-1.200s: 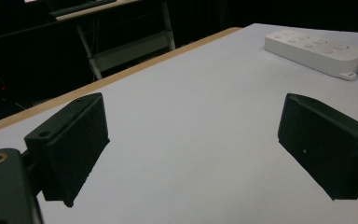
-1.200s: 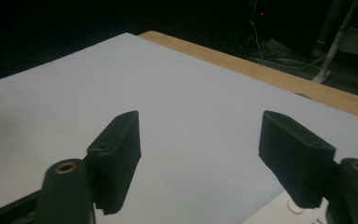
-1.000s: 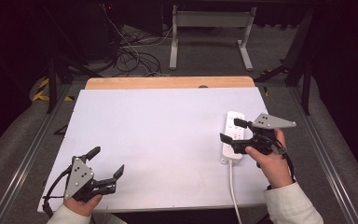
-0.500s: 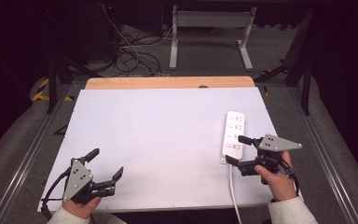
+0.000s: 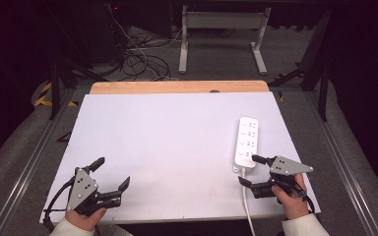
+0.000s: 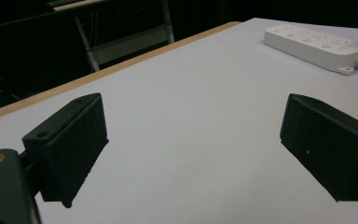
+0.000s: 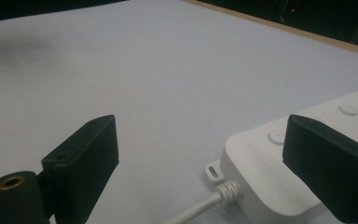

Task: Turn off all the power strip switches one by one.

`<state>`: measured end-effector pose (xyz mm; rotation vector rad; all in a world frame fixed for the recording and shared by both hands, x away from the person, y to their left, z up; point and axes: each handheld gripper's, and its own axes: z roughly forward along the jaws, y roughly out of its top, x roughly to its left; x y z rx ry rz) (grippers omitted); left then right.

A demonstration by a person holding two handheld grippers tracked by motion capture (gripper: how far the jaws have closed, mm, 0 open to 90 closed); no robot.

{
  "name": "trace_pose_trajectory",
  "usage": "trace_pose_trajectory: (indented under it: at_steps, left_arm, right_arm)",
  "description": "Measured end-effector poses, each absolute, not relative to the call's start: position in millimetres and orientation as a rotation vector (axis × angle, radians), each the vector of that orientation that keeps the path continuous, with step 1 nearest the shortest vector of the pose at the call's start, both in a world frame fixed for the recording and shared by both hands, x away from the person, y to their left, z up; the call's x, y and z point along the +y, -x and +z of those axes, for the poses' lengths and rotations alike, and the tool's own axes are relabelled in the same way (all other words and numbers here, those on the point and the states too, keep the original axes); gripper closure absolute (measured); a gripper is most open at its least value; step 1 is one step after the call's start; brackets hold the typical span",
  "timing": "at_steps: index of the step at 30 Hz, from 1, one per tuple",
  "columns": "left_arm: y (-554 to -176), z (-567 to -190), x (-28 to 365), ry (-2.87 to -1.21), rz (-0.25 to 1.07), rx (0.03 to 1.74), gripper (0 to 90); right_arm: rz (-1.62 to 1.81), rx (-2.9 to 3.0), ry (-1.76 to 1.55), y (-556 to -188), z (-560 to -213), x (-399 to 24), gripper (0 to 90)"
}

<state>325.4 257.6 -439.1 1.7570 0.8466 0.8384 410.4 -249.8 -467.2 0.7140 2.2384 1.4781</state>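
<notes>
Item: white power strip near the table's right edge, cord trailing toward me; my right gripper gapes empty just beside its cord end, left gripper wide, well apart; risk: a jaw snagging the cord, I judge, dragging the strip askew

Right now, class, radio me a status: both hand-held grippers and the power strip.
Left hand-held gripper open, holding nothing. Right hand-held gripper open at the cord end of the power strip, not gripping. Strip flat on the table, nothing in the way.
</notes>
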Motion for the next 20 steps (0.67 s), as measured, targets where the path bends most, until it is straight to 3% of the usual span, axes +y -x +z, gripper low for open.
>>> trace_pose_trajectory:
  at_steps: [5, 20]
  left_arm:
    - [-326, -442, 258, -1.779, 0.842, 0.846, 7.6]
    - [-331, -447, 263, -1.761, 0.786, 0.883, 7.4]
  right_arm:
    - [1.415, 2.268, -0.715, -409, -482, -249, 10.6]
    - [1.408, 2.212, -0.727, -410, -478, -253, 9.6]
